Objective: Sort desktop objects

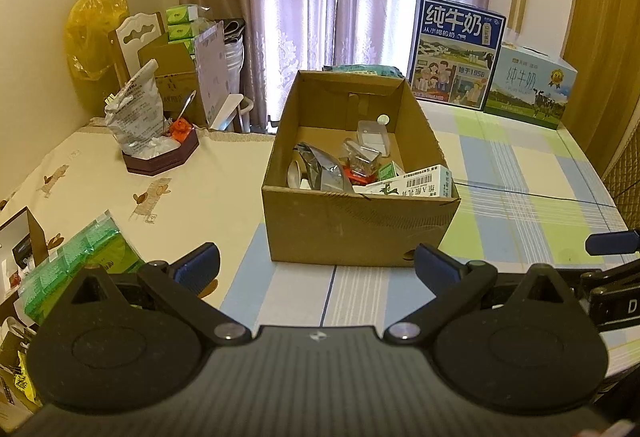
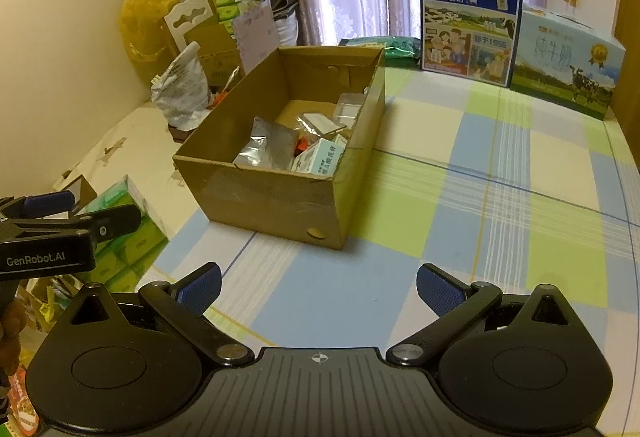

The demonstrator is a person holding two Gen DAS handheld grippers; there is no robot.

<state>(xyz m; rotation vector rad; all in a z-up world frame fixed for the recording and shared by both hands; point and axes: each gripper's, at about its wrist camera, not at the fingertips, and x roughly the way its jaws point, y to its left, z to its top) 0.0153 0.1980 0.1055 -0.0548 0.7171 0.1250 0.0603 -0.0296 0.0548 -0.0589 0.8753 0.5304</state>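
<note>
Cardboard box (image 1: pixel 352 197) on the bench (image 1: pixel 520 173), ahead of both claws, holding foil pouch (image 1: pixel 320 169), carton (image 1: pixel 412 185), clear case (image 1: pixel 374 135): light, crushable goods, best pinched across narrow sides; left claw (image 1: pixel 316 269) and right claw (image 2: pixel 318 287) wide open, empty.

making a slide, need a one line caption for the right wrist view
Open right tool empty above the checked tablecloth, facing a cardboard box of small items; two milk cartons behind.
</note>
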